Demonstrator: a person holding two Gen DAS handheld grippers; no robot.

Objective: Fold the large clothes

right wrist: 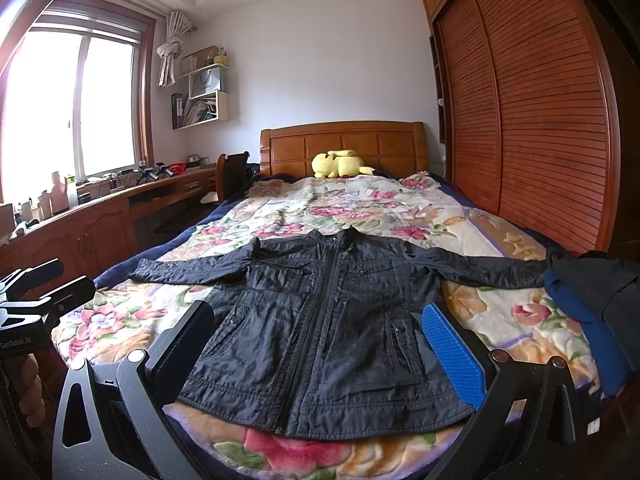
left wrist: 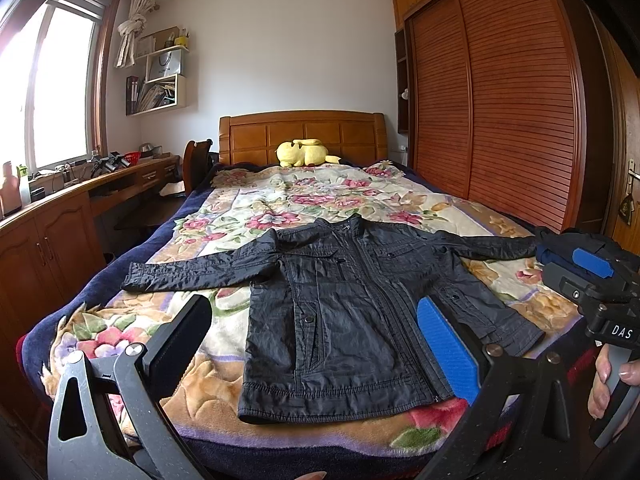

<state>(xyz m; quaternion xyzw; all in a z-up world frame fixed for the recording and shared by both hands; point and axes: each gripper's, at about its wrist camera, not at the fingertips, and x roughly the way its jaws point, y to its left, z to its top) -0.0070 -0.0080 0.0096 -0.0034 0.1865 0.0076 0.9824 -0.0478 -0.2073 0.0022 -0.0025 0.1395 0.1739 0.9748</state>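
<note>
A black jacket (left wrist: 340,304) lies flat and face up on the floral blanket (left wrist: 280,200), zipped, both sleeves spread out sideways, hem toward me. It also shows in the right wrist view (right wrist: 332,320). My left gripper (left wrist: 316,340) is open and empty, held above the foot of the bed over the jacket's hem. My right gripper (right wrist: 320,344) is open and empty too, above the hem. The right gripper also shows in the left wrist view (left wrist: 592,276), at the right, a hand on its handle.
A pile of dark and blue clothes (right wrist: 592,304) sits at the bed's right edge by the jacket's right sleeve. A yellow plush toy (left wrist: 306,153) lies by the headboard. A wooden wardrobe (left wrist: 500,100) runs along the right, a desk (left wrist: 80,196) along the left.
</note>
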